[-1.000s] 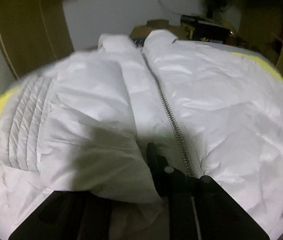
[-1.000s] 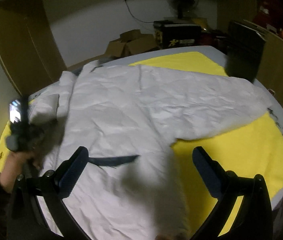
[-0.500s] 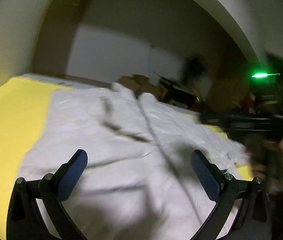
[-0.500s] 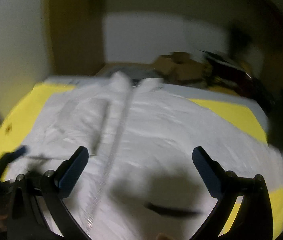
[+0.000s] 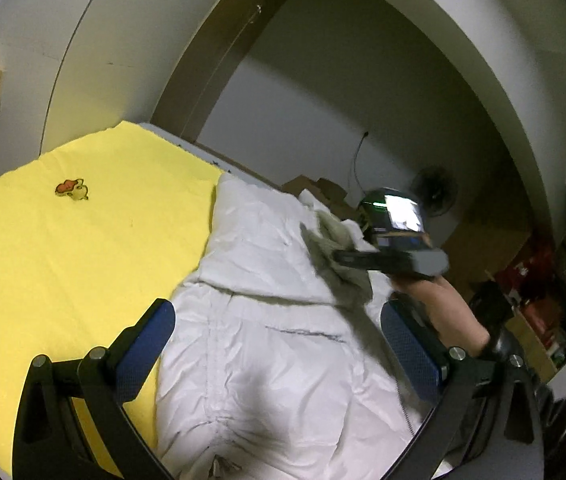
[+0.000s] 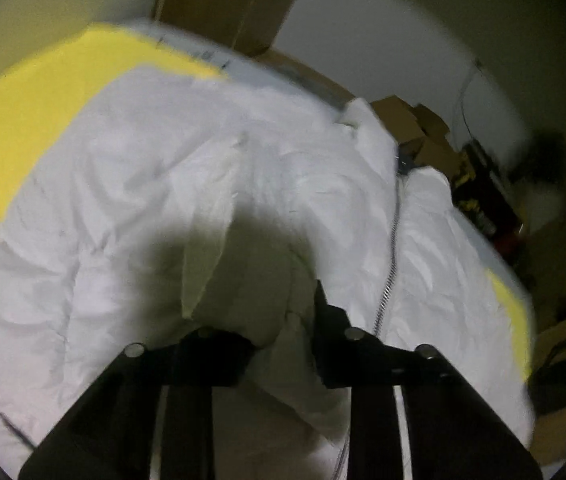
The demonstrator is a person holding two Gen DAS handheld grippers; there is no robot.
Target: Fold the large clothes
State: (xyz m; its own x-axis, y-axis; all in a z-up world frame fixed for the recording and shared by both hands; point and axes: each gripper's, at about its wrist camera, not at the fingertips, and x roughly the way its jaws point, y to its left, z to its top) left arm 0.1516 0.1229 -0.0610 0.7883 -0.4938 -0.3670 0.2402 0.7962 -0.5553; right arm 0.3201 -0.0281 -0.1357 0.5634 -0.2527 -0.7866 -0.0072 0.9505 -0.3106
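A yellow cloth [image 5: 83, 248] covers the table, and on it lies the large white padded jacket [image 5: 275, 360], spread with its metal zipper [image 6: 391, 256] running up the front to the collar. Most of the jacket rests flat on the cloth; yellow shows along its left side and in a narrow strip at the far right edge in the right wrist view. Behind the table stand a pale wall, a brown door frame, some cardboard boxes [image 6: 415, 128] and a fan [image 5: 435, 196]. The left gripper [image 5: 279, 348] hangs above the jacket with its blue-padded jaws spread as wide as they go and nothing between them. The right gripper [image 6: 283, 312] points steeply down at the jacket, just left of the zipper; its jaws are closing, and a bunched fold of white fabric sits pinched between them. In the left wrist view the right gripper [image 5: 323, 254] lifts that fold clear of the jacket, with the person's hand [image 5: 439, 308] behind it. A small embroidered patch [image 5: 71, 190] marks the yellow cloth.
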